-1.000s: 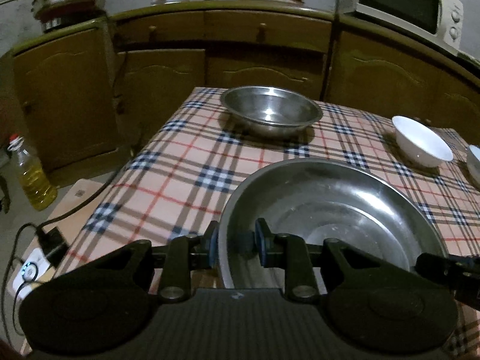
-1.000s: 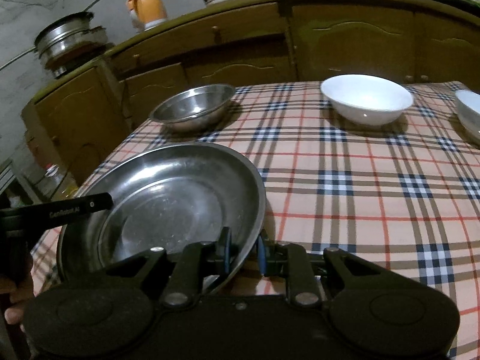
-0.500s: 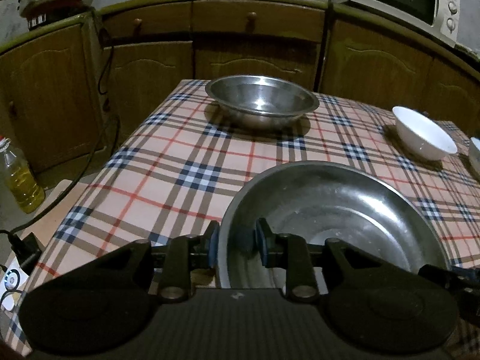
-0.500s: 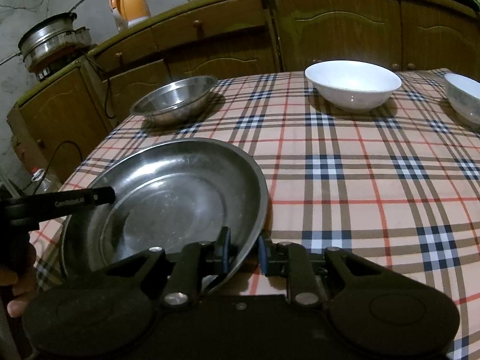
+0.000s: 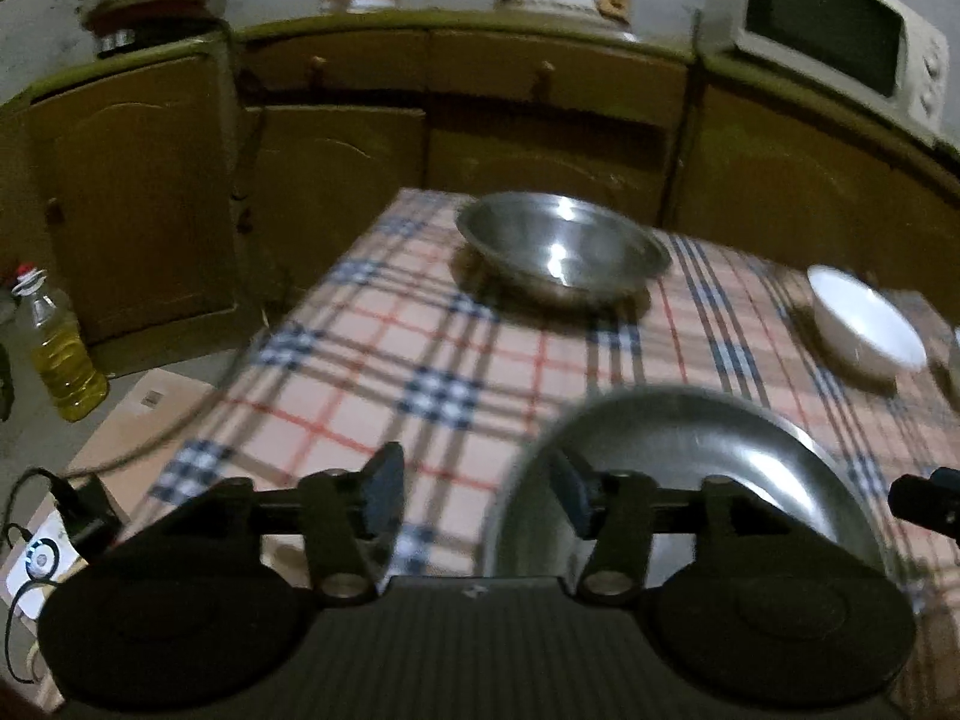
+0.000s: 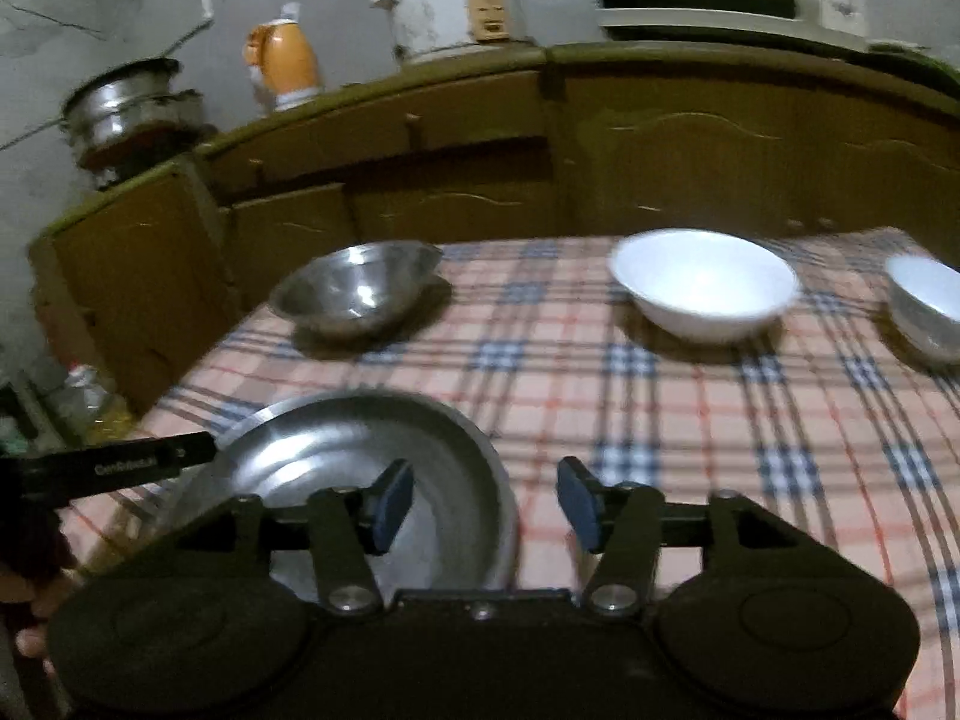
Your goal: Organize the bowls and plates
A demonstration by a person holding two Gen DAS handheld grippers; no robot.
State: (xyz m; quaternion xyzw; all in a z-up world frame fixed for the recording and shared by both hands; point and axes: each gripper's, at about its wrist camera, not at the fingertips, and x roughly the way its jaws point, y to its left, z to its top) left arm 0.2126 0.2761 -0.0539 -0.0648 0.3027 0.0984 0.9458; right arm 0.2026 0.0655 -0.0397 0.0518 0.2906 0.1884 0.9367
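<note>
A wide steel plate (image 5: 690, 468) lies on the checked tablecloth (image 5: 372, 372) near its front edge. My left gripper (image 5: 477, 498) has its jaws opening around the plate's left rim, and the blue pads stand clear of the metal. My right gripper (image 6: 486, 504) is opening too, with the right rim of the steel plate (image 6: 336, 450) between its pads and untouched. A small steel bowl (image 5: 558, 246) (image 6: 354, 288) sits at the far side of the table. A white bowl (image 6: 702, 282) and a second white bowl (image 6: 924, 306) stand to the right.
Brown cabinets (image 5: 336, 180) line the wall behind the table, with a microwave (image 5: 834, 42), a rice cooker (image 6: 450, 6) and an orange kettle (image 6: 282, 60) on top. On the floor at left are an oil bottle (image 5: 60, 354), a cardboard box (image 5: 144, 420) and cables.
Both grippers were shut on the steel plate's rim and have let go, their jaws spreading wide. The right wrist view has pulled up and back, so the plate looks smaller.
</note>
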